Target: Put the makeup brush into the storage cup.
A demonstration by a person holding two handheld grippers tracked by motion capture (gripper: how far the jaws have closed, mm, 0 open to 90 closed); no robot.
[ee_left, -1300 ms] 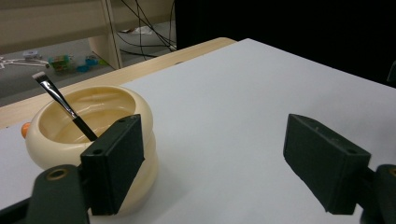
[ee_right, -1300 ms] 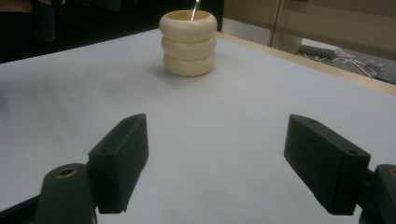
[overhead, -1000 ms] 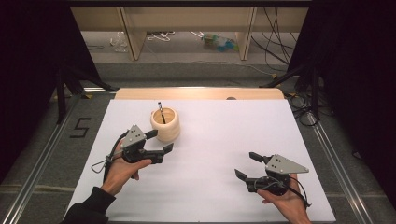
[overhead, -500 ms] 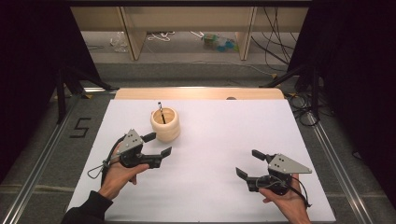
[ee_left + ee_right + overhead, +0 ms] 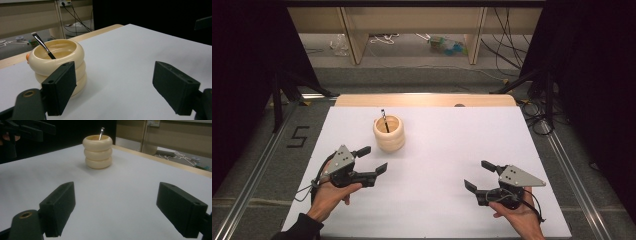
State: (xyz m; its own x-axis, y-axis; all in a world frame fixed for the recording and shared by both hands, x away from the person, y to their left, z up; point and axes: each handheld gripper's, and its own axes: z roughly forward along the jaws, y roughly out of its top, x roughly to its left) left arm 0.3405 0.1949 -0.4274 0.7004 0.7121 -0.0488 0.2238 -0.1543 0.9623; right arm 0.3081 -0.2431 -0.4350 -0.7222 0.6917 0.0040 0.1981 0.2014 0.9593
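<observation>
A cream cup point(image 5: 389, 133) made of stacked rings stands on the white table point(image 5: 437, 150), left of centre, with a thin brush point(image 5: 384, 120) leaning inside it. My left gripper point(image 5: 373, 159) hovers just in front of the cup, open and empty. In the left gripper view the cup point(image 5: 60, 65) and brush point(image 5: 42, 45) sit behind the left jaw of my left gripper point(image 5: 115, 92). My right gripper point(image 5: 477, 174) is near the front right; its jaws have just been opening and hold nothing. The right gripper view has the cup point(image 5: 98, 151) far ahead of my right gripper point(image 5: 123, 212).
A wooden strip point(image 5: 422, 100) runs along the table's far edge. Beyond it are shelf legs and loose cables on the floor. A "5" mark point(image 5: 298, 136) lies on the floor to the left. Metal rails border both sides.
My left gripper has drawn back from the cup toward the near edge and slightly left. The right hand has stayed in place.
</observation>
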